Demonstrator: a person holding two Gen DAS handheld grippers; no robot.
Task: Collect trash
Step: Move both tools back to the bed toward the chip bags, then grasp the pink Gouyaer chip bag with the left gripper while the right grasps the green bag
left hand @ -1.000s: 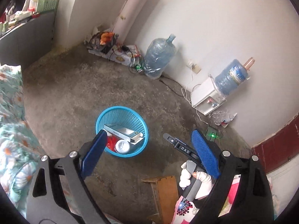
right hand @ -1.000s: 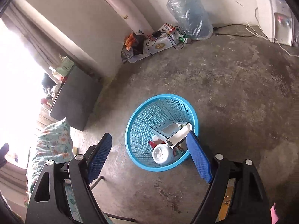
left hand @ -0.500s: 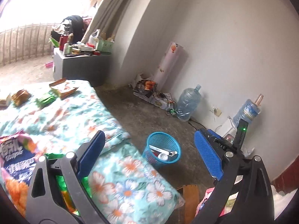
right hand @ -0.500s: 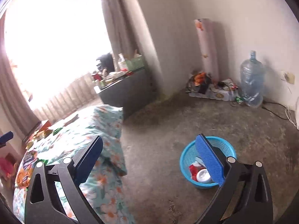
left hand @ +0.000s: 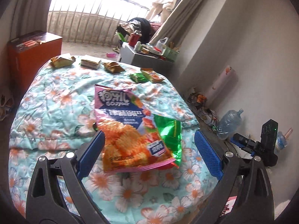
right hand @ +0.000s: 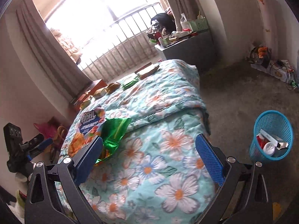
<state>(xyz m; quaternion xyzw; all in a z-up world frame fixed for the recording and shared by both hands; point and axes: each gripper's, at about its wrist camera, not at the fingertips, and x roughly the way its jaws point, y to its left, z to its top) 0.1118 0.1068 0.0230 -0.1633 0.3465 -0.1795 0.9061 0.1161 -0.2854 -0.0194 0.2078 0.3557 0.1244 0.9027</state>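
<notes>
With a box and a few scraps lying in the blue wastebasket at right of frame, both the left tool and right tool are hanging wide and empty while the chip bag, green wrapper and small packets are waiting on the bed.

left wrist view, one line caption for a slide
Open left gripper above a pink-and-orange chip bag and green wrapper on a floral quilt.

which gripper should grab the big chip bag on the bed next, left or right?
Left, probably. The left gripper is open with the chip bag lying straight ahead between its fingers. The right gripper is also open, but there the bag lies off by its left finger.
</notes>
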